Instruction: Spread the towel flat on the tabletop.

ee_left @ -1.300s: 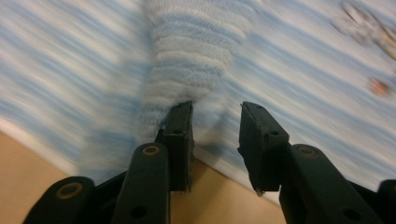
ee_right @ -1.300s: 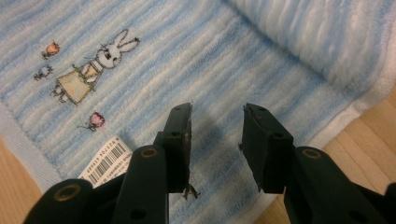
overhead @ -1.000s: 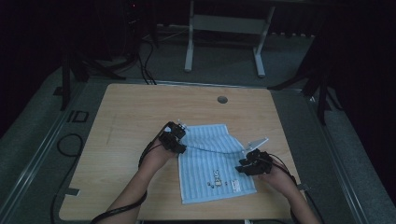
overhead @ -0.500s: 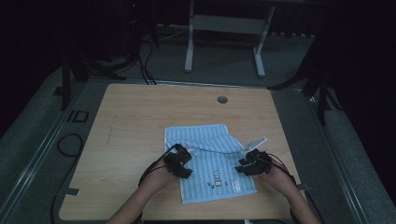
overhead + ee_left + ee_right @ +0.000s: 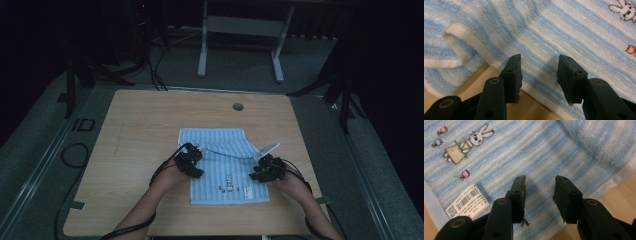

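A light-blue striped towel (image 5: 220,150) lies flat on the wooden table (image 5: 135,130), with a small embroidered rabbit (image 5: 465,143) and a white barcode label (image 5: 467,201) near its front edge. My left gripper (image 5: 189,161) is over the towel's left edge, jaws open above the white hem (image 5: 536,67), nothing between them. A folded-over flap of towel (image 5: 456,42) lies to its left. My right gripper (image 5: 267,169) is over the towel's right edge, jaws open above the striped cloth (image 5: 539,162), also empty.
A round cable hole (image 5: 238,106) is in the table's far side. Beyond the table stands a white metal frame (image 5: 240,40) on a dark floor. A black cable (image 5: 75,150) loops on the floor at the left.
My left gripper has come back toward the person along the towel's left edge, from its far left corner to its middle. The right gripper has stayed put.
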Demonstrator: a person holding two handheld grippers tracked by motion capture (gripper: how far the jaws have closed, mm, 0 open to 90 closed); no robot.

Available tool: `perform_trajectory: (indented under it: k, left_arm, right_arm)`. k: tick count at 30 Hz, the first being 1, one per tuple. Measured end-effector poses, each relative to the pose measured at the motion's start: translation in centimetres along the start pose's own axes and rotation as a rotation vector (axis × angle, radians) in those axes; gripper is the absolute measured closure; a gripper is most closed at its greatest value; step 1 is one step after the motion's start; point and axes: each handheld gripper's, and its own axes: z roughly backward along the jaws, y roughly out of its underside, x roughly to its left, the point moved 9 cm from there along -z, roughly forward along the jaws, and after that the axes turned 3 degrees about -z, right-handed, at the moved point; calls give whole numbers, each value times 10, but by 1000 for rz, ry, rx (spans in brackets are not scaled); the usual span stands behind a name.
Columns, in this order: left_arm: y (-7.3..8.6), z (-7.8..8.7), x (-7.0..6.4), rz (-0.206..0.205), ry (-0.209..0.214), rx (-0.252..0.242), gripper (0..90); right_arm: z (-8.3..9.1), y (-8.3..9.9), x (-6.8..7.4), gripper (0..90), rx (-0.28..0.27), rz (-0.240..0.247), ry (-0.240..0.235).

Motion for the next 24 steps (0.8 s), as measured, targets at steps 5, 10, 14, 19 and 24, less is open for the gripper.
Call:
perform_trajectory:
  k: [5, 10, 14, 19, 24]
  left_arm:
    - [-10, -5, 14, 4, -10, 13, 539]
    - [-19, -9, 26, 17, -31, 16, 535]
    - [-26, -12, 36, 39, -52, 23, 516]
    - [-33, -14, 44, 44, -97, 46, 515]
    - [-35, -14, 47, 33, -135, 59, 515]
  right_arm:
    - [-5, -10, -10, 607, 7, -12, 8]
    - [-8, -17, -19, 608, 18, -22, 18]
    - [-12, -25, -31, 608, 21, -40, 27]
    - [-15, -32, -38, 609, 29, -49, 42]
    - [-17, -37, -43, 609, 18, -65, 49]
